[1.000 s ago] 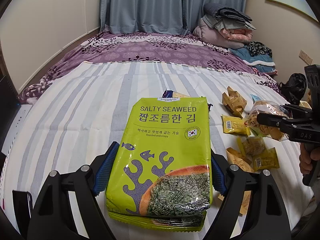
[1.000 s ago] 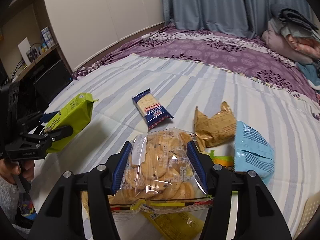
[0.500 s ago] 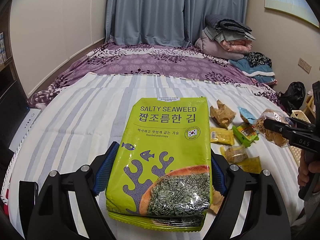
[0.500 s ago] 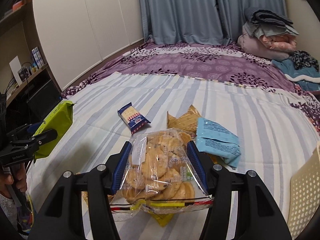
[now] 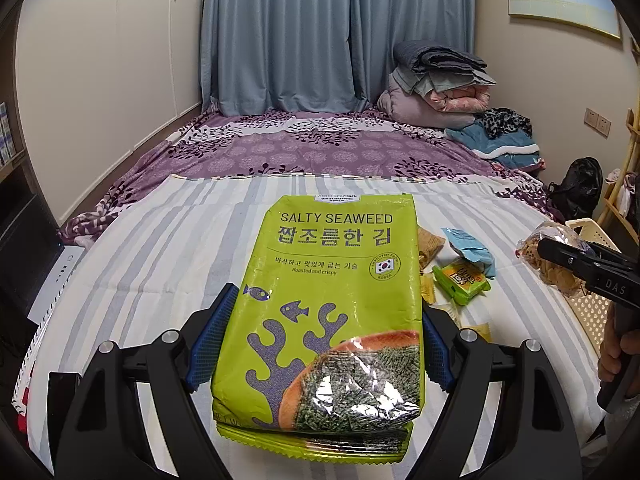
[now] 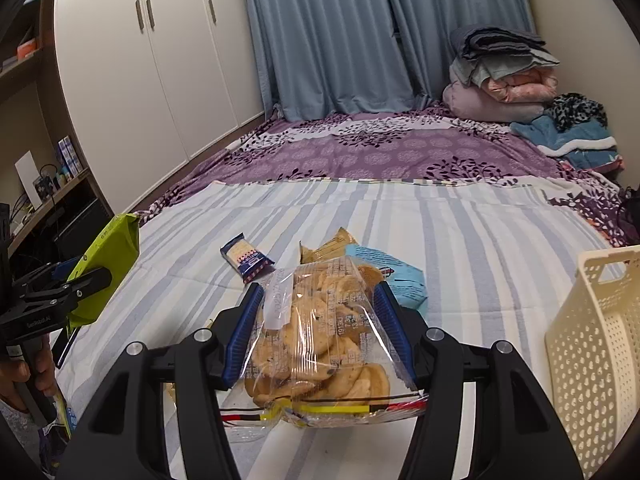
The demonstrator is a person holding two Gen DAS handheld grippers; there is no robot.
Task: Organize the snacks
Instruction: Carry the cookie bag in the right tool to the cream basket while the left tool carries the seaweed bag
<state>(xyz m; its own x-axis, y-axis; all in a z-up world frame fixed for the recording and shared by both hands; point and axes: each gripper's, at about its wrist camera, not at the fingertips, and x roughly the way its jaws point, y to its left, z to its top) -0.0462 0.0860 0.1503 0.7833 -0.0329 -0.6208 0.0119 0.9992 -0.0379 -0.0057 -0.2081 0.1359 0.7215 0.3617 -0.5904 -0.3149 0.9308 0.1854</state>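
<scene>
My left gripper [image 5: 320,336] is shut on a green salty seaweed packet [image 5: 332,300] and holds it above the striped bed sheet [image 5: 160,248]; it also shows at the left of the right wrist view [image 6: 108,264]. My right gripper [image 6: 320,328] is shut on a clear bag of cookies [image 6: 324,340], held above the sheet; that bag also shows at the right of the left wrist view [image 5: 548,256]. A cream perforated basket [image 6: 596,344] stands at the right of the right gripper, and in the left wrist view [image 5: 592,308] behind the cookie bag.
On the sheet lie a blue cracker packet [image 6: 246,258], a brown snack bag [image 6: 324,248], a light blue packet [image 6: 392,276], a green snack box [image 5: 462,282] and small yellow sachets [image 5: 428,288]. Folded bedding [image 5: 436,84] sits far right. Shelves [image 6: 44,196] stand left.
Both grippers have lifted and pulled back with their packets held. The cream basket has come further into the right wrist view at the right. The loose snacks look farther away.
</scene>
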